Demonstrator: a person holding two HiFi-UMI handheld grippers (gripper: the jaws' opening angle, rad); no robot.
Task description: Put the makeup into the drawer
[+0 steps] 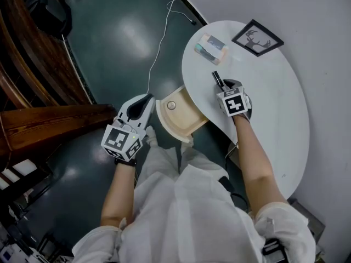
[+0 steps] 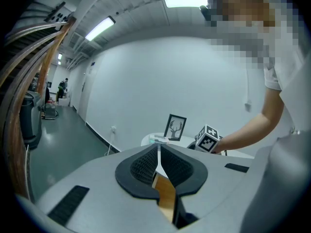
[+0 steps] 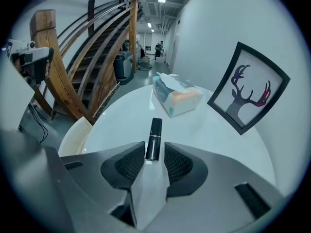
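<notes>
A black lipstick tube [image 1: 218, 79] [image 3: 154, 140] sticks out ahead of my right gripper [image 1: 225, 86] [image 3: 154, 155], which is shut on the tube's near end just over the white oval table [image 1: 274, 92]. The drawer [image 1: 164, 119] stands pulled out from the table's left edge, its cream inside bare. My left gripper [image 1: 149, 99] [image 2: 158, 154] is at the drawer's front, shut on its thin edge, which shows as a white and wood-coloured strip [image 2: 165, 193] between the pads.
A tissue box [image 1: 212, 47] [image 3: 176, 96] and a framed deer picture [image 1: 257, 38] [image 3: 248, 95] sit at the table's far end. A white cable [image 1: 159, 48] runs over the dark floor. A wooden staircase [image 1: 33, 92] stands at the left.
</notes>
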